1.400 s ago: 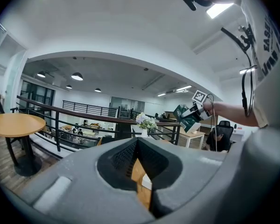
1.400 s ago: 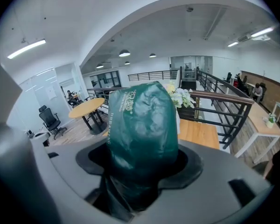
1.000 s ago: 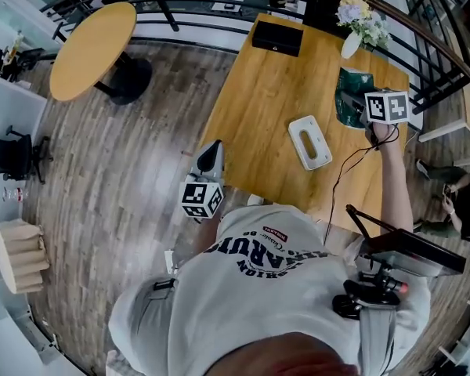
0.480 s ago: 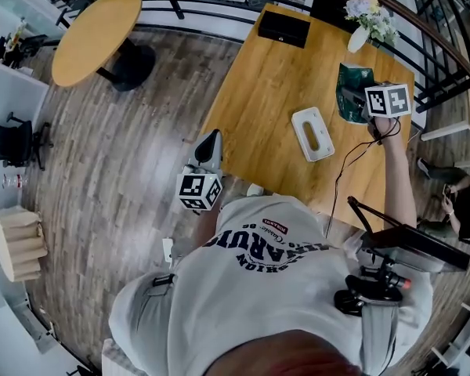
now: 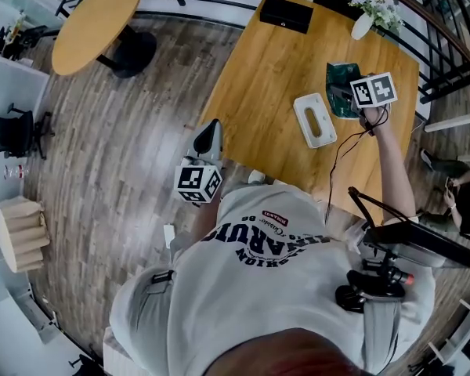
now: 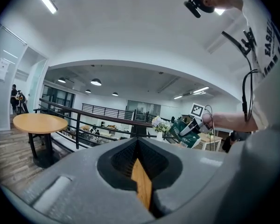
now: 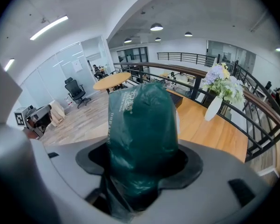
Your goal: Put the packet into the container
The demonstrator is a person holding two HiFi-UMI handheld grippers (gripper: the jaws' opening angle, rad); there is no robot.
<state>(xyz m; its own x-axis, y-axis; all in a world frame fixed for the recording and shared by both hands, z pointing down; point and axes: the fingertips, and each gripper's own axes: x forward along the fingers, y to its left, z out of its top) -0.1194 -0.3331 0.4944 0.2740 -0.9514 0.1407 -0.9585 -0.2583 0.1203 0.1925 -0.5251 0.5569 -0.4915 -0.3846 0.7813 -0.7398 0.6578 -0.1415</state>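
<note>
Right tongs (image 5: 343,99): pinching the dark green packet (image 5: 337,78), my jaws held part-way apart around its bunched lower end.
Packet: up in the air over the wooden table (image 5: 258,77), close beside the white container (image 5: 301,110), not inside it.
Left tongs (image 5: 211,127): pressed together with nothing between them, pointing at the table's near edge, well apart from the container.
Done, as I judge: the packet is lifted and close to the container.
Left to do: line it up over the container's opening, lower it in, and release.
</note>
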